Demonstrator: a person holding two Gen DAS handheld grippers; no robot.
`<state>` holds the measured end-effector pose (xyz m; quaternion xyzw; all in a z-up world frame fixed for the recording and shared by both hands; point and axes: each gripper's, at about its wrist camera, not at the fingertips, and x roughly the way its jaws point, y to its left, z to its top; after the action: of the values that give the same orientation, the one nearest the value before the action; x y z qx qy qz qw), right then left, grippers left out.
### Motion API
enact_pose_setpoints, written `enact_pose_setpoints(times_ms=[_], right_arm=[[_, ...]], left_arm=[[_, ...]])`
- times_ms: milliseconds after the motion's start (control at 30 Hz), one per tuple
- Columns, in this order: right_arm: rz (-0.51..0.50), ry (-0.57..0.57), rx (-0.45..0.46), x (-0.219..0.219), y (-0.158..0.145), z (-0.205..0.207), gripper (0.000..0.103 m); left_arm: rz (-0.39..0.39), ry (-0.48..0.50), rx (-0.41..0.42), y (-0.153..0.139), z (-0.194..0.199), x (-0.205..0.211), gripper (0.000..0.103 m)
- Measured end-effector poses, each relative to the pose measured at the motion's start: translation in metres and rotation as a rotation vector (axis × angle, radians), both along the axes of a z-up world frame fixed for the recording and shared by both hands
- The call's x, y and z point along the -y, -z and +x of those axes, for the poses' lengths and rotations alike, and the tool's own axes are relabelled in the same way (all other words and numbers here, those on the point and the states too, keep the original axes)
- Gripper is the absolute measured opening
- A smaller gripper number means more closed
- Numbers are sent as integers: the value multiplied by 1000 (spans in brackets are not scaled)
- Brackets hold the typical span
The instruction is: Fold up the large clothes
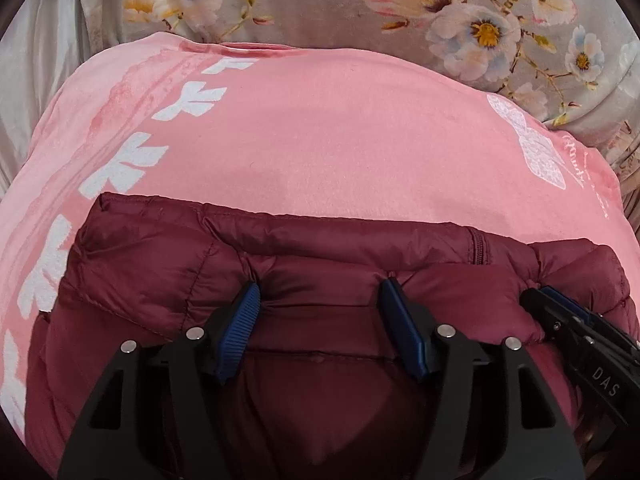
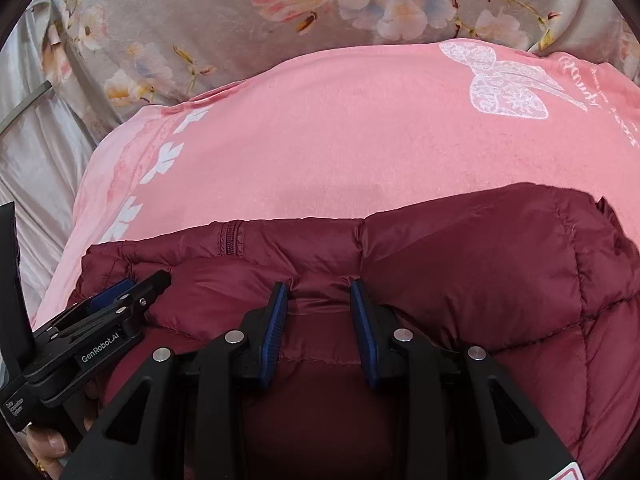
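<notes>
jacket: a maroon quilted puffer jacket (image 1: 168, 248) lies bunched on a pink printed blanket (image 1: 320, 128); its far edge is doubled over into a thick roll, a short zipper (image 2: 230, 238) showing on that roll
progress: by my reading one fold has been laid forward and is being let down; the bundle looks loose and uneven, so squaring the sides and at least one more fold seem left (a judgement from how it lies, no more)
left gripper: left gripper (image 1: 320, 304) sits at the folded edge, jaws parted wide, fabric puckered at both pads yet not pinched between them; I read it as released
right gripper: right gripper (image 2: 320, 312) is just beside it on the same edge, jaws narrower; a ridge of fabric stands between the pads, but whether they press on it I cannot tell
surroundings: a grey floral bedcover (image 1: 320, 4) lies beyond the blanket; pale satin cloth (image 2: 36, 160) at the side
hidden: sleeves, hem and collar cannot be told apart; the near half of the jacket is covered by the gripper bodies; a thumb (image 2: 50, 446) alone shows of the person
</notes>
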<state>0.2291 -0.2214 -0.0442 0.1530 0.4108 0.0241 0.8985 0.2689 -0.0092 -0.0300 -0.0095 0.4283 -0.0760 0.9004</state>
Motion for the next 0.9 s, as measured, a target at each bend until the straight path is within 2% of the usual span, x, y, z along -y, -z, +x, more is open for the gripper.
enact_pose_setpoints(times_ms=[100,300,900], right_arm=[[-7,-2,0,-1,2,1,30],[-17,-3,4,-2,4,2,31],[-19,0,16,-4,7,3,32]], left_arm=[[-7,5,0,3,2,1,68],[33,14,1,7,3,8,73],[99,5,9,10,3,16,77]])
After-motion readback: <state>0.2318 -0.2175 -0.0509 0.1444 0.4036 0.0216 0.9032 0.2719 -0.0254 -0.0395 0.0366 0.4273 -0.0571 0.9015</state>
